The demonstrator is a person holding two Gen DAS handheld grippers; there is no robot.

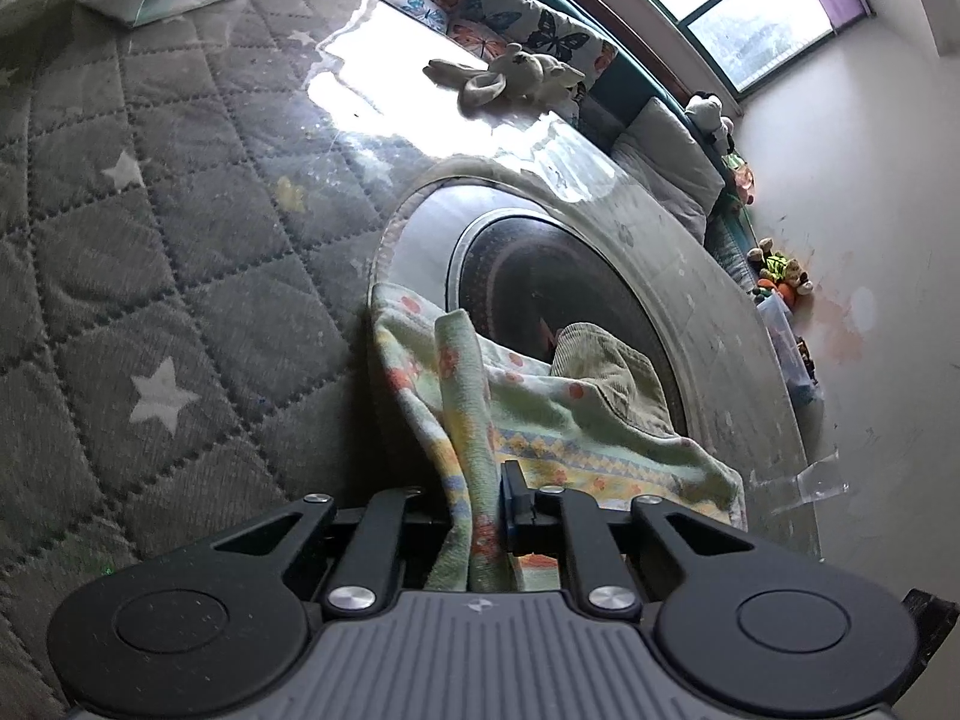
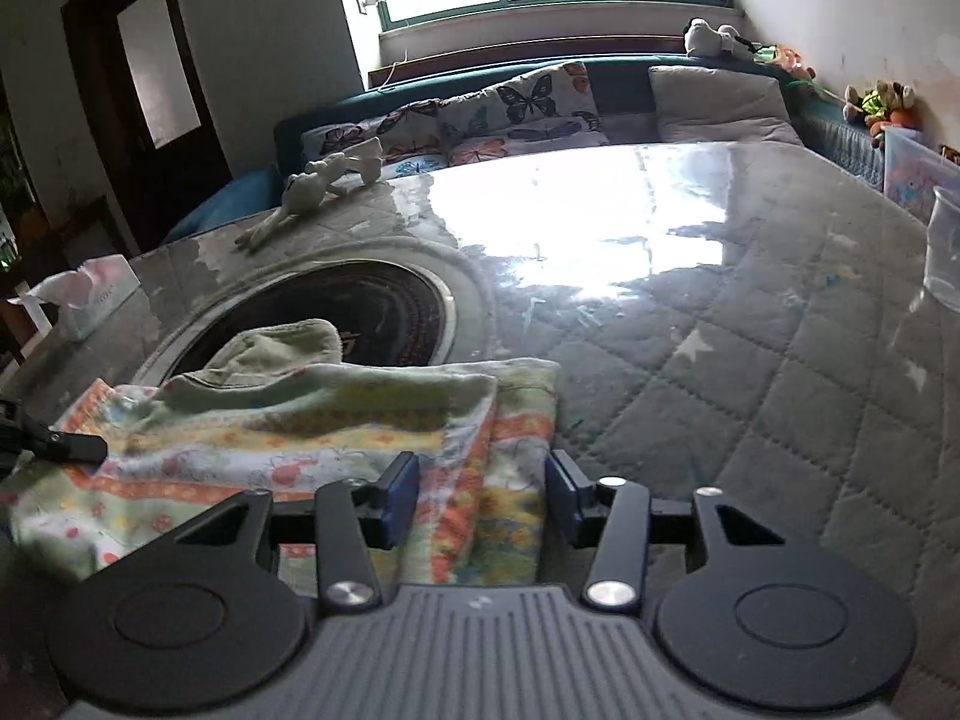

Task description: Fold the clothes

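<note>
Here, left to right. Far left edge of table, right wrist view: tissue pack [image 2: 90, 294]. Behind it, on glossy table cover [image 2: 750, 348]: white plush toy [image 2: 318, 186]. Centre-left: round dark inset [image 2: 360, 312] in table, partly overlapped by green corduroy garment [image 2: 270, 348]. Against and in front of corduroy garment: patterned cloth [image 2: 336, 420], pastel with orange and yellow motifs, partly folded, flat on table. Left gripper [image 1: 480, 504]: fingers together, clamped on raised fold of patterned cloth; tip visible at left edge of right wrist view. Right gripper [image 2: 483, 492]: blue pads [image 2: 401, 489] apart, straddling right-hand folded edge of patterned cloth without pinching. Right of cloth: bare quilted, star-printed surface. Far right edge: clear plastic container [image 2: 945, 246].
</note>
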